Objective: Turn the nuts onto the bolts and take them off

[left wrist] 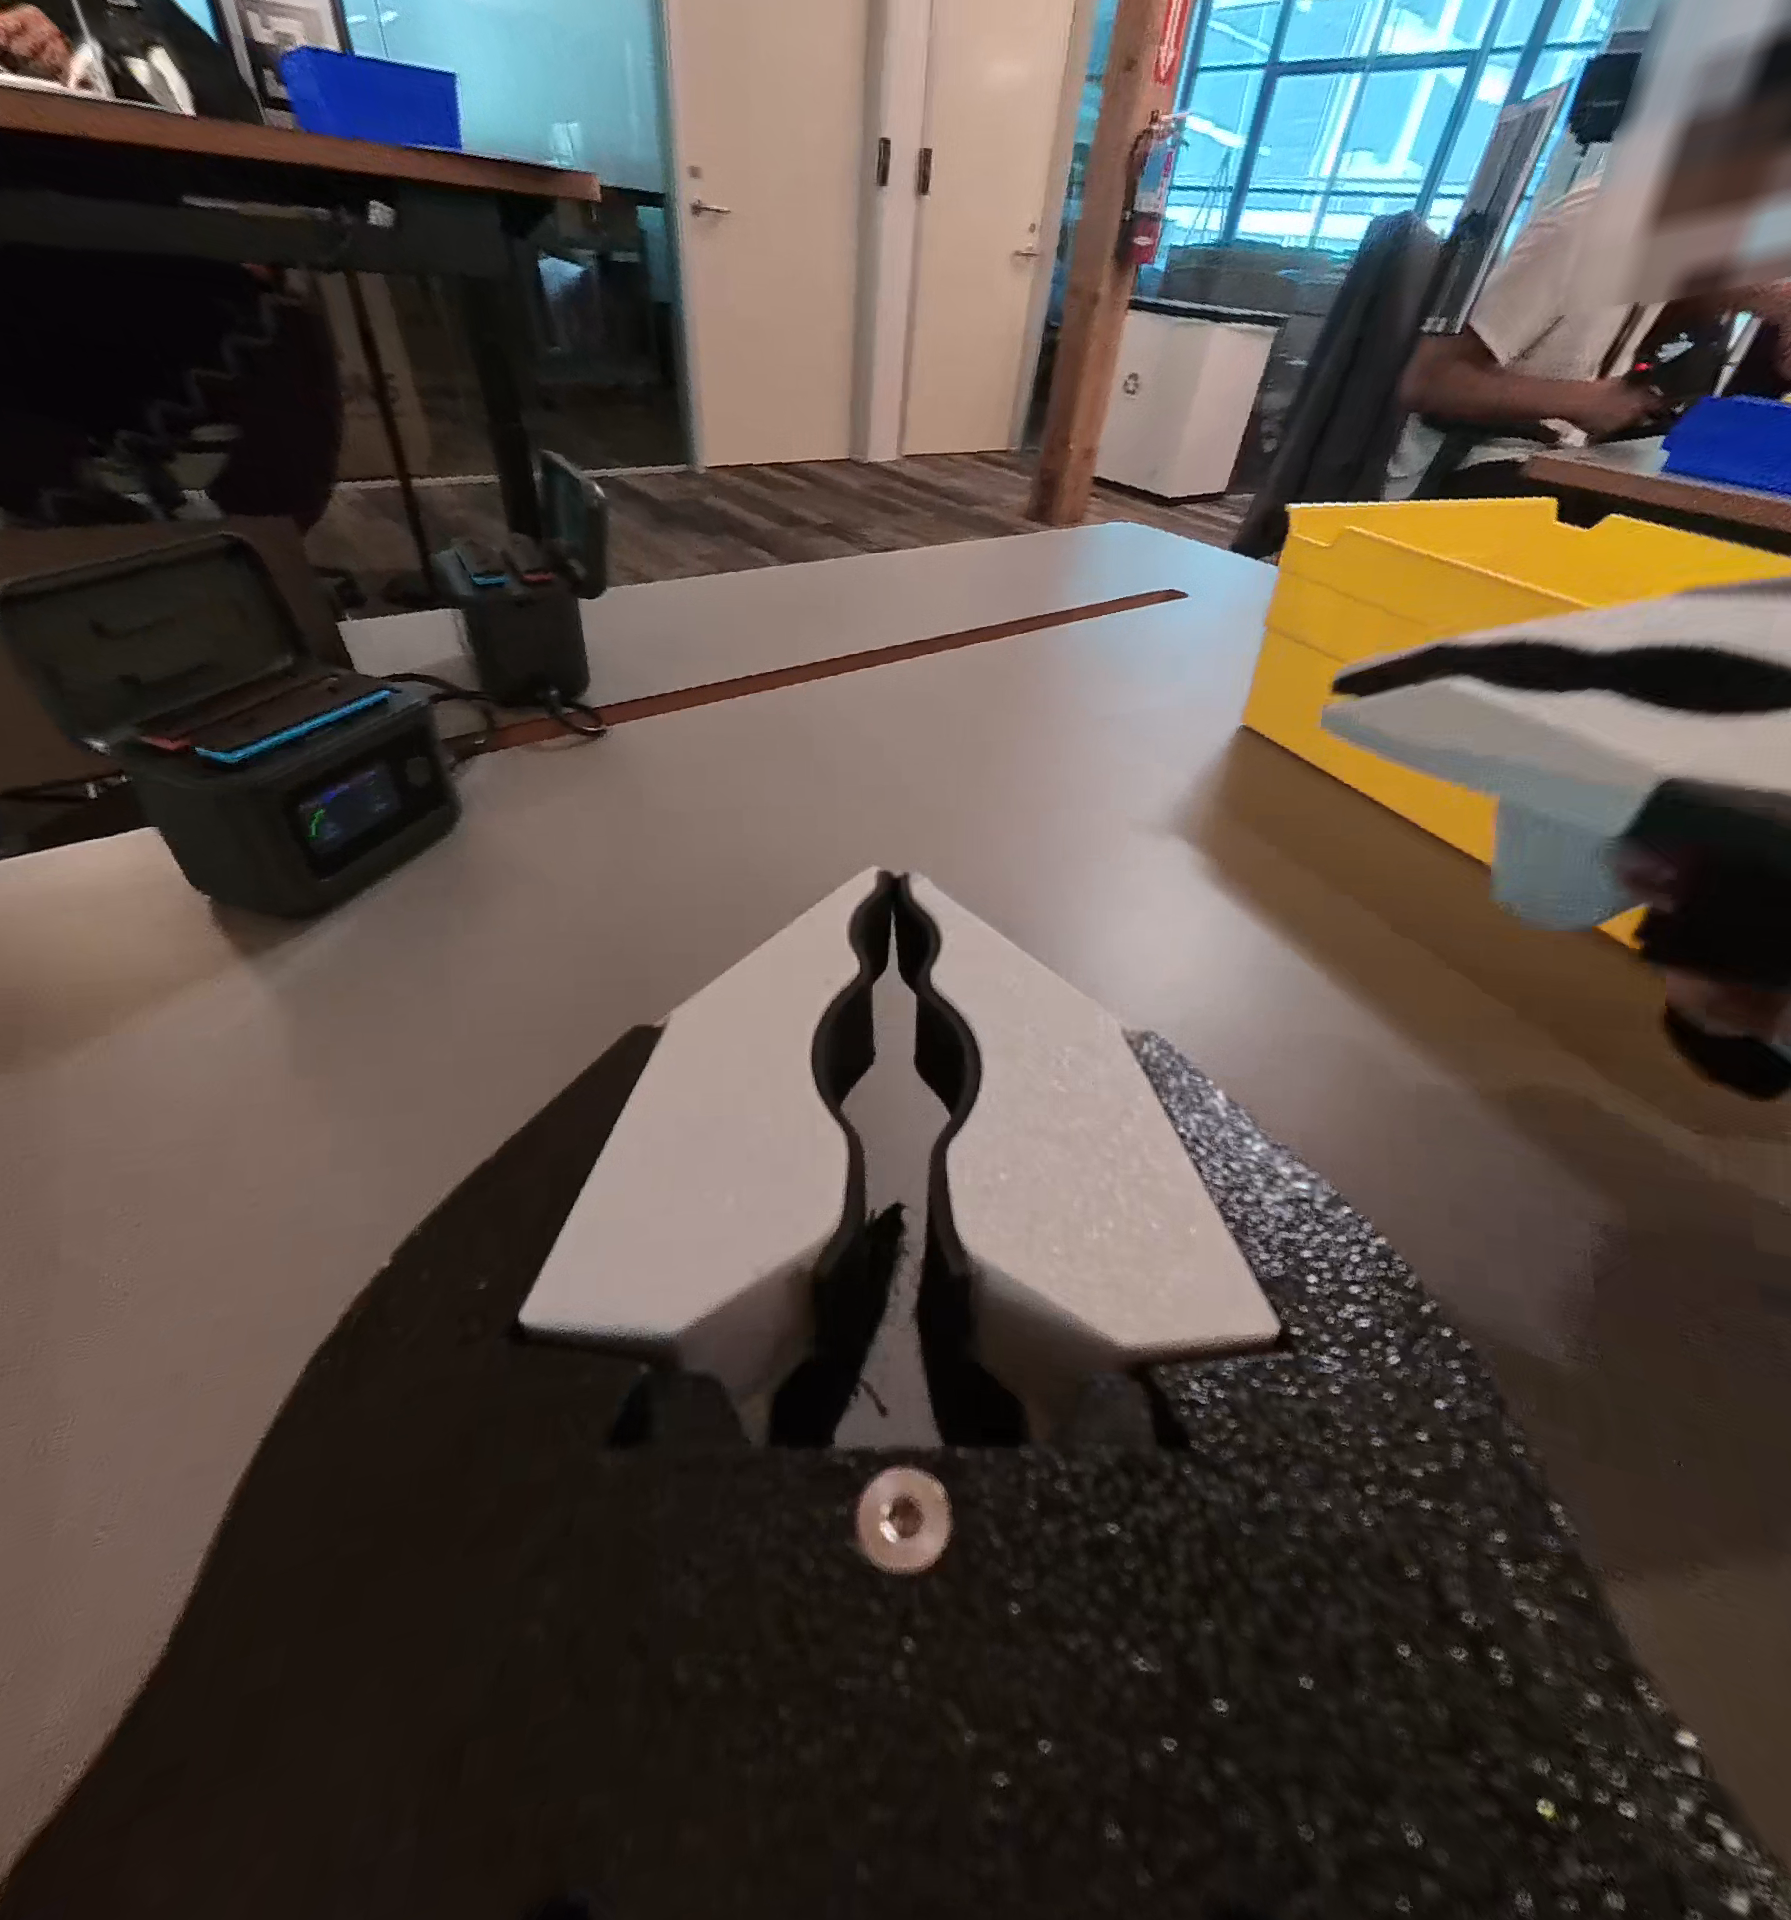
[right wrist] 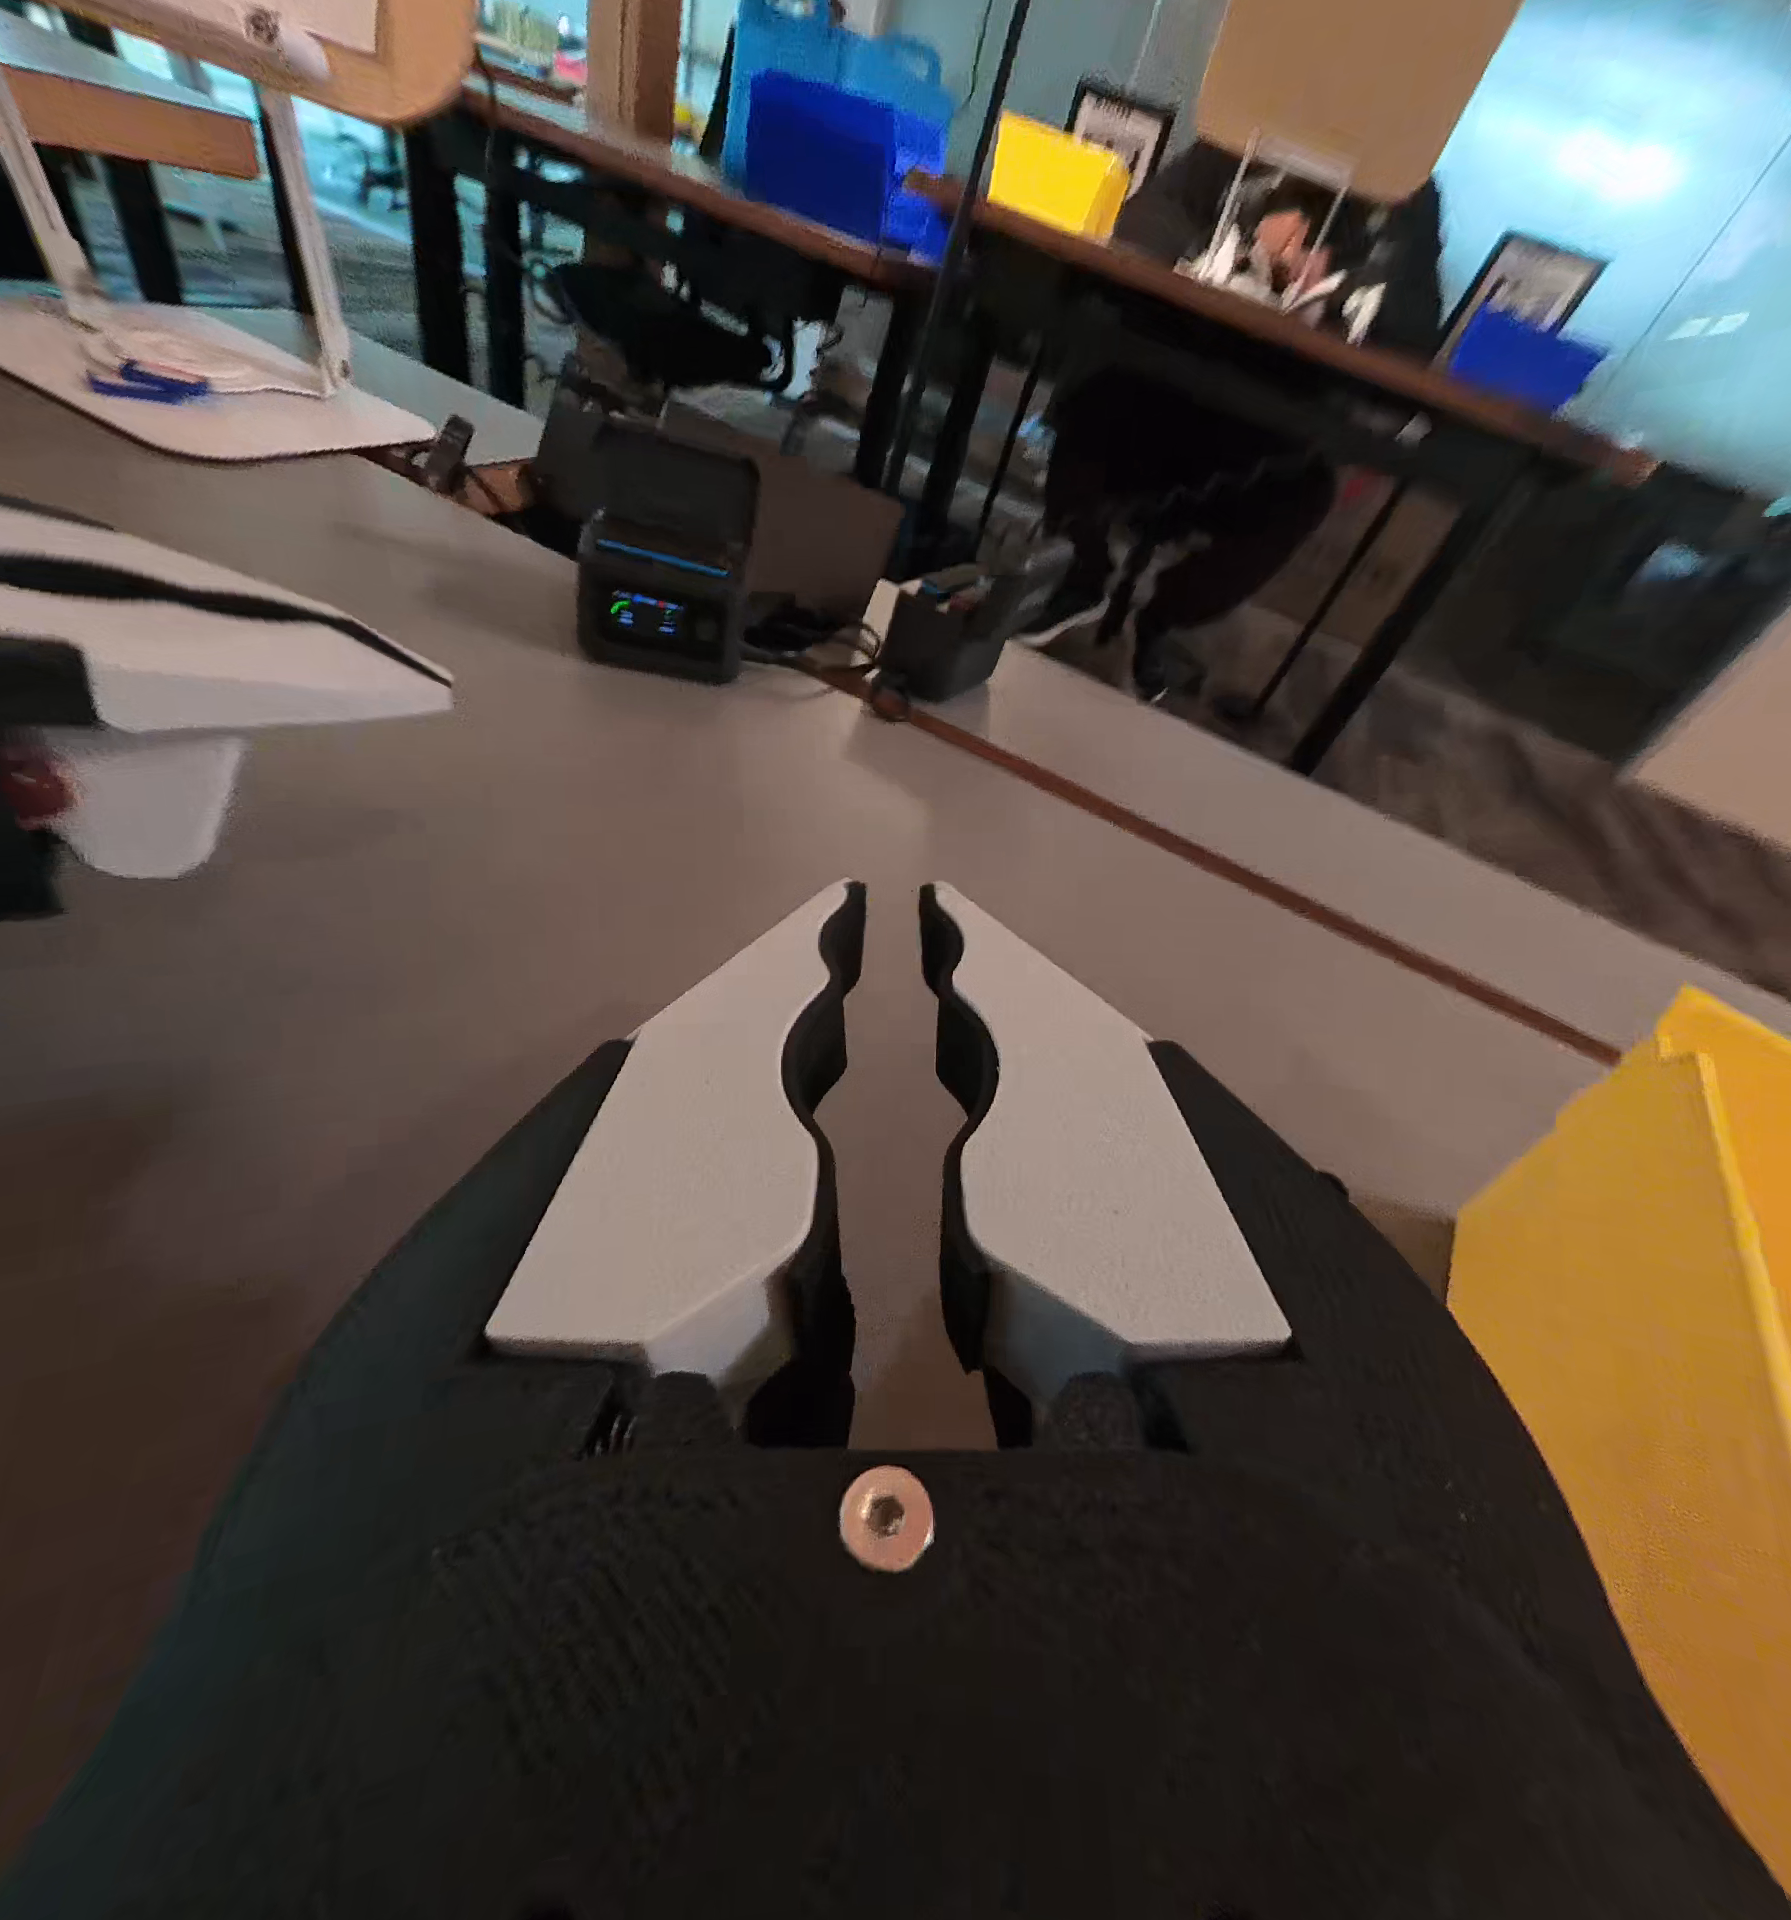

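No nuts or bolts show in either view. My left gripper (left wrist: 893, 881) hovers over the grey table (left wrist: 870, 748); its fingertips touch and nothing is between them. It also shows at the left edge of the right wrist view (right wrist: 439, 681). My right gripper (right wrist: 891, 891) hovers over the same table with a narrow gap between its fingertips, through which only the table top shows. It also shows at the right of the left wrist view (left wrist: 1340, 694), in front of a yellow bin (left wrist: 1390, 613).
The yellow bin (right wrist: 1649, 1351) stands close on the right of my right gripper. A black charger case with a small screen (left wrist: 278, 769) and a smaller black dock (left wrist: 522, 623) stand at the table's far side, also in the right wrist view (right wrist: 662, 603). A person sits at another desk (left wrist: 1514, 343). There is about 12 cm between the tips of the two grippers.
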Tool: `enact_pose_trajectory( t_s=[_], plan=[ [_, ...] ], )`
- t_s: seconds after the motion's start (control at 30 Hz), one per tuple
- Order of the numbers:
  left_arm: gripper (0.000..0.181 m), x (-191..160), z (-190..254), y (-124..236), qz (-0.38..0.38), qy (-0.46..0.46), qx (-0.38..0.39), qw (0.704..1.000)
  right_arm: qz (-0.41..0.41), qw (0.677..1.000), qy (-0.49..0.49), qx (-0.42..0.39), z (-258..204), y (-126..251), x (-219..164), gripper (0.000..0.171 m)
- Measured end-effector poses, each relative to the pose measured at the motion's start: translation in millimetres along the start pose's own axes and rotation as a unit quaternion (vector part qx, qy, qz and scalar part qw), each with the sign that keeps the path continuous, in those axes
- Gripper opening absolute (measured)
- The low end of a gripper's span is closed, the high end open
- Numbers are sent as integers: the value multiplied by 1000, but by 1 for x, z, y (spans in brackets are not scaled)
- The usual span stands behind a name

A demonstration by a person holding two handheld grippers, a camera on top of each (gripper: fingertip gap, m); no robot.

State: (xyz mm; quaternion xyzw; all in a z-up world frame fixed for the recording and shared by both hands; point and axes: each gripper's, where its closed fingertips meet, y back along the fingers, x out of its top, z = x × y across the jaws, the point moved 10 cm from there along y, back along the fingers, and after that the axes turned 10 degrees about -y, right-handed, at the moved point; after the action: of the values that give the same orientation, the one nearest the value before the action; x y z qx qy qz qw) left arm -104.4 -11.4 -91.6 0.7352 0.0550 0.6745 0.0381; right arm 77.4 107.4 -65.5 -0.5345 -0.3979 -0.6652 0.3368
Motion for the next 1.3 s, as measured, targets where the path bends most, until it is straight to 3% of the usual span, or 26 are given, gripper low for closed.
enact_pose_trajectory(
  t_s=[0.23, 0.57, 0.67, 0.83, 0.97, 1.13, 1.2, 1.3],
  plan=[
    [0, 2, 3, 4, 26, -31, 23, 999, 85, 994, 25, -58, -8, -23, -18, 6],
    [0, 6, 11, 9, 31, -75, 35, 996, 163, 982, 94, -24, -23, -11, -20, 0],
    [0, 31, 14, 33, 63, -51, 37, 996, 162, 983, 91, -11, -23, -11, -21, 0],
    [8, 86, 7, 108, 94, -10, 6, 995, 164, 983, 85, -9, -22, -10, -21, 0],
    [38, 110, -36, 170, 29, 30, 49, 998, 169, 984, 61, -6, -19, -9, -20, 0],
    [61, 101, -107, 221, -128, 22, 119, 984, 169, 985, 41, -6, -16, -10, -20, 0],
    [70, 91, -133, 228, -209, 12, 99, 973, 168, 985, 44, -7, -17, -11, -20, 0],
    [65, 72, -164, 224, -307, 39, 32, 950, 167, 985, 49, -9, -17, -11, -20, 0]
  ],
)
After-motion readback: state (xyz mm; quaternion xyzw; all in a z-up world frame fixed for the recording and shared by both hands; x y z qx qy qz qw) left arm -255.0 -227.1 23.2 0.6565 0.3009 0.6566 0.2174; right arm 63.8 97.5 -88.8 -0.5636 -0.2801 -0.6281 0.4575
